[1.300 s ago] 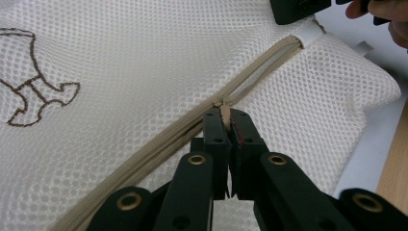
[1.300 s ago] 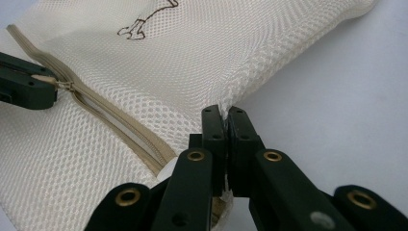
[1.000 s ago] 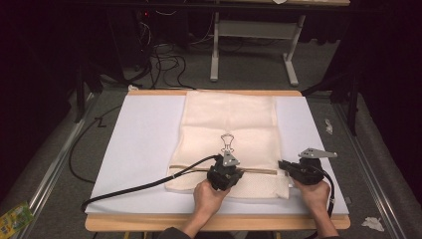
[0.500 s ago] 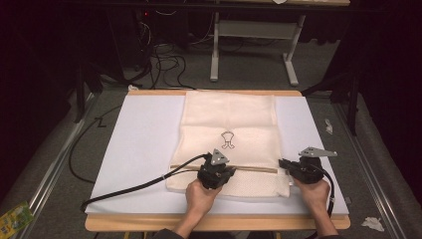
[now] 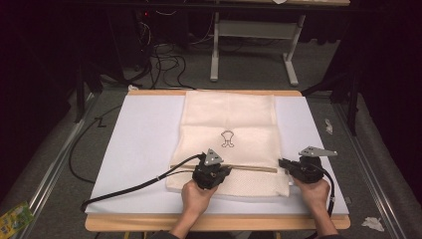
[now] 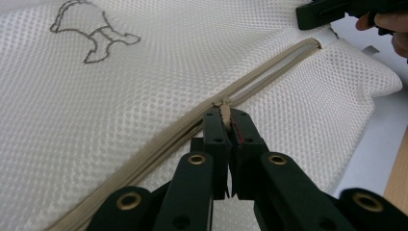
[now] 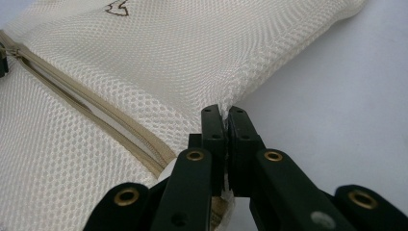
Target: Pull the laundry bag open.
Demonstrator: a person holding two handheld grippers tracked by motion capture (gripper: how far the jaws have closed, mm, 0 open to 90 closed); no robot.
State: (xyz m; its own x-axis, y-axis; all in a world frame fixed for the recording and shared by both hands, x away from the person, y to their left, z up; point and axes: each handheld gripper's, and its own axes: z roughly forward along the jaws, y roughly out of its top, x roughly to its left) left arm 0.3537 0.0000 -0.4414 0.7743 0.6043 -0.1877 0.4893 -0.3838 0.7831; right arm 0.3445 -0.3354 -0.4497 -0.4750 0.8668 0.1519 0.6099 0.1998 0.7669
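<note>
A cream mesh bag (image 5: 229, 119) lies flat on the white board (image 5: 139, 139), with a tan zipper (image 5: 254, 168) running across its near part. My left gripper (image 5: 223, 170) sits partway along the zipper, shut on the zipper pull (image 6: 224, 111). The zipper (image 6: 269, 72) gapes open from the pull to the bag's right end. My right gripper (image 5: 282, 163) is at that right end. In the right gripper view, the right gripper (image 7: 225, 113) is shut on the mesh bag's edge (image 7: 231, 98), with the zipper (image 7: 96, 110) off to its left.
A black cable (image 5: 129, 186) trails left from the left gripper across the board. A small dark outline figure (image 5: 228, 139) is printed mid-bag. The wooden table edge (image 5: 149, 224) runs along the near side. Cables and a table frame (image 5: 249, 35) stand on the floor beyond.
My left gripper has slid left along the zipper with the pull, lengthening the open stretch. The right gripper has stayed where it was on the bag's edge.
</note>
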